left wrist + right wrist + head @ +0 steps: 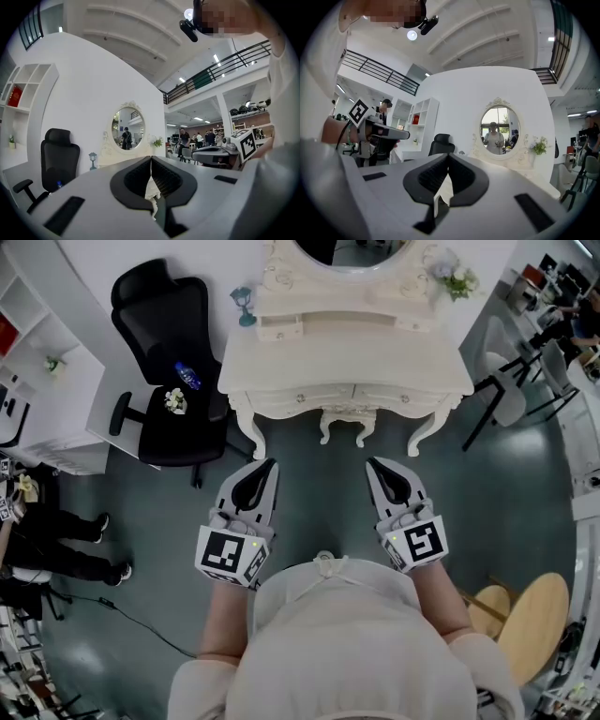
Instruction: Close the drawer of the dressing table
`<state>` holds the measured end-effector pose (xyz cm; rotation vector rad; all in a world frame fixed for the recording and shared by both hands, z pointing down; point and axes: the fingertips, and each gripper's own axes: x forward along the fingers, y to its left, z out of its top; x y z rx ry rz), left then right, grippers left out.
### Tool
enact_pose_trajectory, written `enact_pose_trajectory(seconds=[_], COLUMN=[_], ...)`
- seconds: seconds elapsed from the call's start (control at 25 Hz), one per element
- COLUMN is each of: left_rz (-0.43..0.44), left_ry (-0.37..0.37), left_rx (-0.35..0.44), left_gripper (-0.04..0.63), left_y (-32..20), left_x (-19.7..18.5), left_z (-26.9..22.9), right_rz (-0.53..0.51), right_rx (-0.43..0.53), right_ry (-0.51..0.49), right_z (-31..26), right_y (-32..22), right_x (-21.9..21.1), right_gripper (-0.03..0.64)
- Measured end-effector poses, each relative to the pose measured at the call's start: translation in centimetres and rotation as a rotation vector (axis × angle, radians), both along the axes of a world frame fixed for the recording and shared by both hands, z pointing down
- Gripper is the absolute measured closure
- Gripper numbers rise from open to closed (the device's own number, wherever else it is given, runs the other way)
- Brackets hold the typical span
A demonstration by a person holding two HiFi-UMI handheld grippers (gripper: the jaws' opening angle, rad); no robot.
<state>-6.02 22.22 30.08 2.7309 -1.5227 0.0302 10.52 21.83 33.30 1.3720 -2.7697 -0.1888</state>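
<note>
A black office chair (155, 310) stands on the dark grey floor (525, 512), beside a white shelf unit (42, 381). Two items lie on the chair seat: a water bottle (187, 376) with a blue label at the rear, and a small bunch of white flowers (175, 400) just in front of it. The shelf unit holds a red item (15, 96) and a small potted plant (54, 364). At the right stands a grey chair (506, 395) on black legs. A round wooden stool (534, 624) occupies the lower right. At the left edge are a bystander's legs (56, 540) in black trousers, with a black cable (122, 613) lying on the floor near them.
</note>
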Motion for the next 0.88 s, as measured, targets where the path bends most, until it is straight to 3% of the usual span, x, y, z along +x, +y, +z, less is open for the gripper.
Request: enact_pose_trajectory(seconds=[0.16, 0.2, 0.24, 0.28, 0.56, 0.88], left_rz=[0.002, -0.007, -0.016, -0.027, -0.060, -0.070], left_ry=[0.049, 0.065, 0.076, 0.080, 0.008, -0.010], left_rx=[-0.012, -0.015, -0.020, -0.025, -0.077, -0.141], left_gripper=[0.563, 0.468, 0.308, 0.261, 0.262, 0.262], left_y=[-0.6, -1.0, -1.3, -1.7, -4.2, -10.6], left_x=[0.4, 0.4, 0.4, 0.3, 0.6, -0.5], left_z=[0.4, 0.5, 0.7, 0.9, 2.4, 5.0], right_rz=[0.003, 0.005, 0.006, 0.006, -0.016, -0.022], right_rx=[-0.006, -0.008, -0.010, -0.012, -0.046, -0.090], right_ry=[-0.013, -0.013, -0.014, -0.016, -0.022, -0.011], right_z=[0.3, 0.5, 0.5, 0.6, 1.3, 3.1], right_y=[-0.8, -1.0, -1.2, -1.4, -3.8, -10.2], right_x=[0.4, 0.5, 0.6, 0.7, 0.8, -0.5], right_gripper=[0.612, 0.612, 0.612, 0.611, 0.612, 0.612])
